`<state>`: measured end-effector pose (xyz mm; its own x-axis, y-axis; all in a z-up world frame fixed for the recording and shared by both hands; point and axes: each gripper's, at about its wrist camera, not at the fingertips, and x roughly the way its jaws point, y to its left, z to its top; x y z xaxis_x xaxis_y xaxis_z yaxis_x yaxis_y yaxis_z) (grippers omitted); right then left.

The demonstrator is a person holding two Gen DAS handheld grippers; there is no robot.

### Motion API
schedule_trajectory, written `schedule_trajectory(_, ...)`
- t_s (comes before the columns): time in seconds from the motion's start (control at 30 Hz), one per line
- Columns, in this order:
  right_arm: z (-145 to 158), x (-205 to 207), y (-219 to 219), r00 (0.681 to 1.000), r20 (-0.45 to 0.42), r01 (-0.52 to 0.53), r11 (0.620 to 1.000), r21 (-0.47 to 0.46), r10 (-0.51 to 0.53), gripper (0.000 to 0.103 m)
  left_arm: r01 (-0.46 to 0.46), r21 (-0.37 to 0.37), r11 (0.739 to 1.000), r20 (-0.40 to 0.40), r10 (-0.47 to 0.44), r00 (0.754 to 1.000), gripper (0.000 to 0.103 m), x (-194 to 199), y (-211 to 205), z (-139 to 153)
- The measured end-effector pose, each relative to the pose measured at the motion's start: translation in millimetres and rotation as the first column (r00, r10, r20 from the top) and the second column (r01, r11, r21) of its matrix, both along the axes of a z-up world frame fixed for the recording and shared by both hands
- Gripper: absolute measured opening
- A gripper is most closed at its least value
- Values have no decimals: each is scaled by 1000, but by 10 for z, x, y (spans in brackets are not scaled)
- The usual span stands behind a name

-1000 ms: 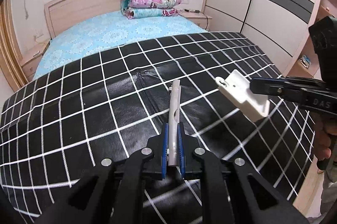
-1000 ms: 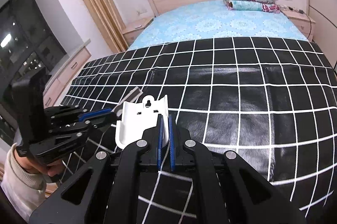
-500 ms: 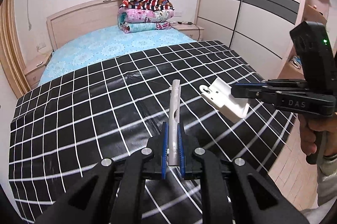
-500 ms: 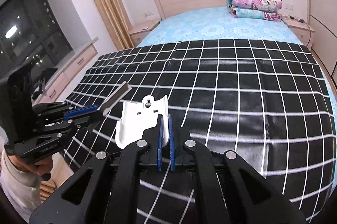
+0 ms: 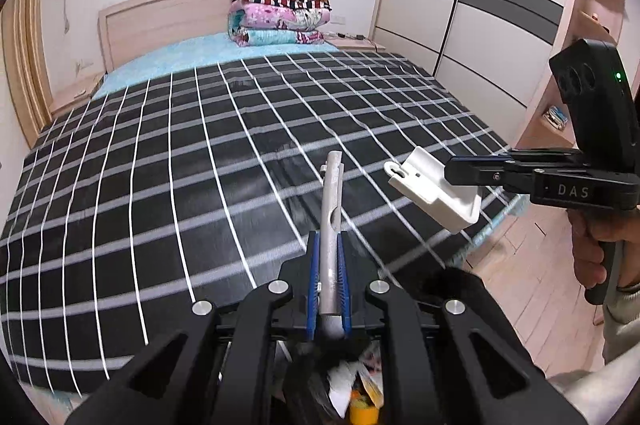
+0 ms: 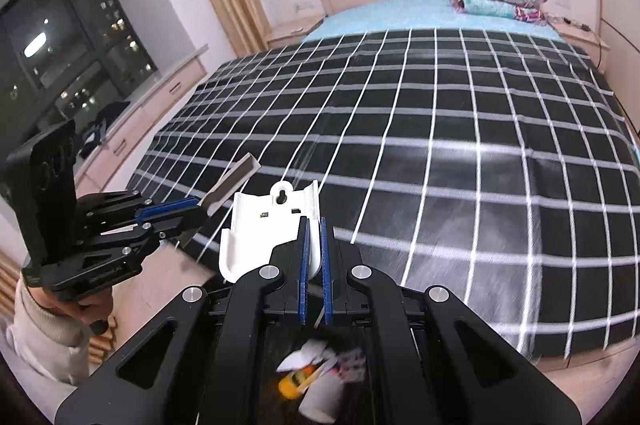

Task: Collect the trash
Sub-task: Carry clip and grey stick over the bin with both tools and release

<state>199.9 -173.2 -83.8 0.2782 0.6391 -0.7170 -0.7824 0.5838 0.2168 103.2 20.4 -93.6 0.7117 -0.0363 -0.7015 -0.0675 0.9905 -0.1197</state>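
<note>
My left gripper (image 5: 329, 253) is shut on a grey metal strip (image 5: 332, 197) that sticks out forward over the foot of the bed; the same gripper (image 6: 192, 211) and strip (image 6: 234, 181) show at the left of the right wrist view. My right gripper (image 6: 313, 225) is shut on the side wall of a white plastic holder (image 6: 260, 229). From the left wrist the right gripper (image 5: 452, 171) comes in from the right with the holder (image 5: 434, 193). Below both grippers sits a dark trash bin (image 6: 316, 377) holding paper scraps and a yellow item, also visible as the bin (image 5: 352, 393).
A bed with a black white-checked cover (image 5: 200, 185) fills the middle; folded quilts (image 5: 280, 11) lie at the headboard. A wardrobe (image 5: 480, 25) stands right, wooden floor (image 5: 520, 265) beside the bed foot. A window ledge with drawers (image 6: 132, 129) runs along the left.
Both grippers have drawn back from over the bed toward its foot, each still holding its item. The trash bin has come into view beneath them.
</note>
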Motion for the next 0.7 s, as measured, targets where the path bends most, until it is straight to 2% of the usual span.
schedule_trajectory(0.27, -332, -397, -161, 998, -35, -47, 998, -42, 45, 6, 22, -35, 999, -34, -23, 999, 9, -394, -269, -190)
schedule_trajectory(0.7, -1090, -617, -251, 985, -162, -85, 982, -168, 58, 6, 43, -105, 994, -182, -62, 981, 9, -558, -480, -875)
